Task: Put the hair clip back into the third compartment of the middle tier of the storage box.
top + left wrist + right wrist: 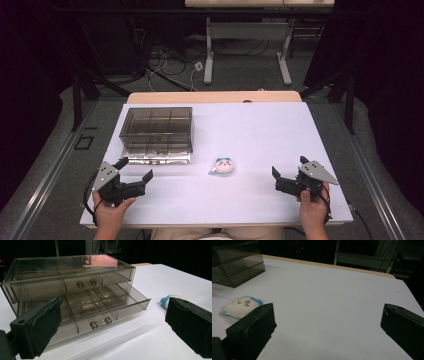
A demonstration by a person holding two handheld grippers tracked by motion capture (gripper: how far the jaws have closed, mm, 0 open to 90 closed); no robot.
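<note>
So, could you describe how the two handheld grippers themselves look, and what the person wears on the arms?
Both the left gripper and the right gripper are black, each with two blocky jaws faced with rough dark padding. A grey three-cornered plate with small holes sits on top of each, and a thin black cable trails by each hand. The forearms look bare; no sleeves are visible.

- Smoky transparent plastic two-drawer organiser box [156,134]: upright at the table's left; upper drawer shut, lower compartmented drawer [105,307] pulled partly out.
- Small white-and-blue plush toy with a face [223,166]: lying on the white tabletop, right of the box, apart.
</note>
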